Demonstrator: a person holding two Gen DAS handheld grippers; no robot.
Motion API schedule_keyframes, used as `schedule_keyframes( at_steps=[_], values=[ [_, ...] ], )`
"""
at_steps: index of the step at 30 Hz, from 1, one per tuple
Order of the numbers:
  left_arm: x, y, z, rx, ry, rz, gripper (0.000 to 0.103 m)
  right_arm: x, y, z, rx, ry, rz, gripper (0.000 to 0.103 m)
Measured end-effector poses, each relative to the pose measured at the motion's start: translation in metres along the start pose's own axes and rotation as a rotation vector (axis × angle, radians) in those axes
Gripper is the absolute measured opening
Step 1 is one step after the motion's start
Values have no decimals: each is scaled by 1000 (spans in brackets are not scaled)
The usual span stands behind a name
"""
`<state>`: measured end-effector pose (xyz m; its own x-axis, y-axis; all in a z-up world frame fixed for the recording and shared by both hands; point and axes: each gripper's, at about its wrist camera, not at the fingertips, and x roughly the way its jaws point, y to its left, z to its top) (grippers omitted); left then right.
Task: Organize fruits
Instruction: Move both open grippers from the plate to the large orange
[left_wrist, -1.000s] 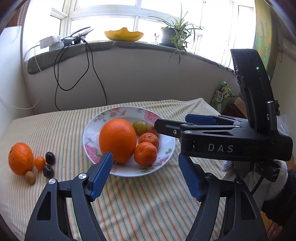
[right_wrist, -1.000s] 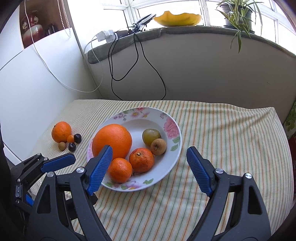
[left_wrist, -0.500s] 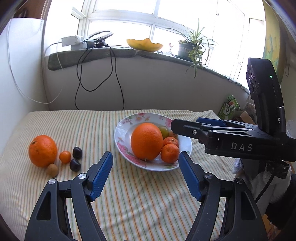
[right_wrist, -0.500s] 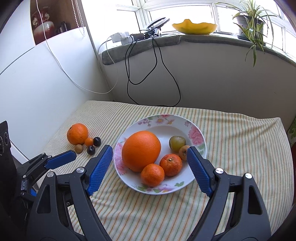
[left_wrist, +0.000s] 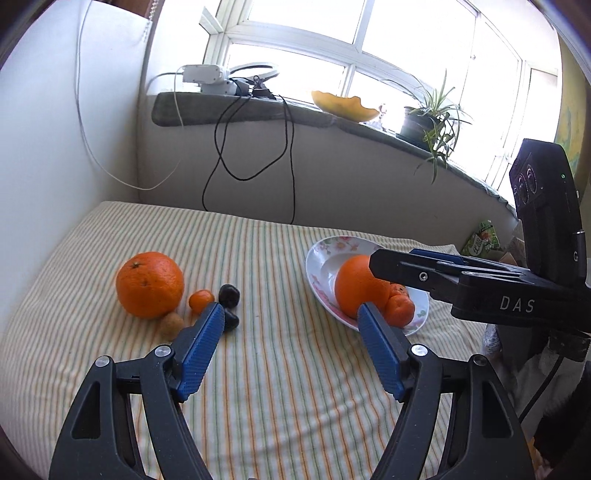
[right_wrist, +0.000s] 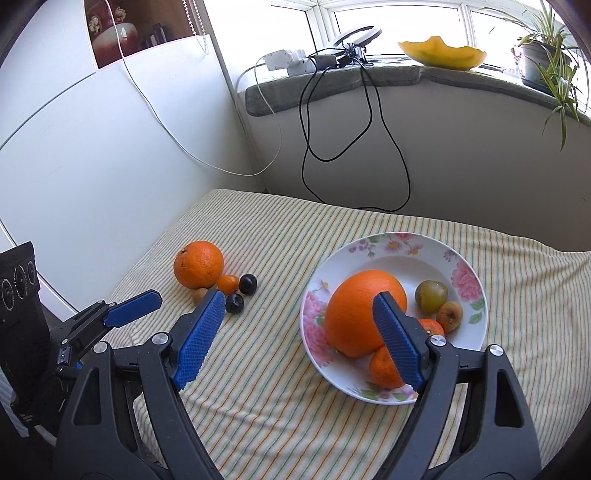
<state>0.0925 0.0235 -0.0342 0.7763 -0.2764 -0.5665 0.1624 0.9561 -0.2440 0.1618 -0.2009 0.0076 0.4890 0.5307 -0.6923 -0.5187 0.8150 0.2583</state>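
Both tools hang above a table draped in a soft, slightly rumpled striped cloth (right_wrist: 295, 417) of thin green, orange and cream lines. The left gripper (left_wrist: 290, 317) has its black plastic arms spread wide, the ribbed blue pads (left_wrist: 199, 350) gripping nothing, with bare cloth between them. The right gripper (right_wrist: 297, 306) is likewise spread and empty, its textured blue pads (right_wrist: 201, 334) apart over the gap between the loose fruit and the plate. That shallow, glossy white plate (right_wrist: 463, 275), with pink flowers printed round its rim, sits to the right and holds a large, dimpled orange (right_wrist: 354, 314), two small tangerines pressed against its near side, a smooth green-brown round fruit (right_wrist: 430, 295) and a wrinkled tan one (right_wrist: 448, 313) just beside it. Well to the left, straight on the cloth, lies a tight cluster: a second pebbly-skinned orange (left_wrist: 149, 284), a tiny tangerine (left_wrist: 201, 300) touching it, two shiny dark round fruits (left_wrist: 229, 295) beside that, and a rough, dull brown ball (left_wrist: 171, 325) at the near side of the orange. Behind, black cables (right_wrist: 369, 122) loop down the pale wall from a grey window ledge carrying a jagged yellow melon shell (right_wrist: 441, 53) and a spiky potted plant (right_wrist: 546, 48).
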Motion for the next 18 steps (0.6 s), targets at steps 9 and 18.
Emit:
schedule_keyframes(
  at_steps=[9,18],
  values=[
    [-8,47,-5,-100,-4,33,75,26,28,11,-35,43,41,85],
    [-5,91,-8,-183,3,50,75,62,53,22,-60,107,104,85]
  ],
)
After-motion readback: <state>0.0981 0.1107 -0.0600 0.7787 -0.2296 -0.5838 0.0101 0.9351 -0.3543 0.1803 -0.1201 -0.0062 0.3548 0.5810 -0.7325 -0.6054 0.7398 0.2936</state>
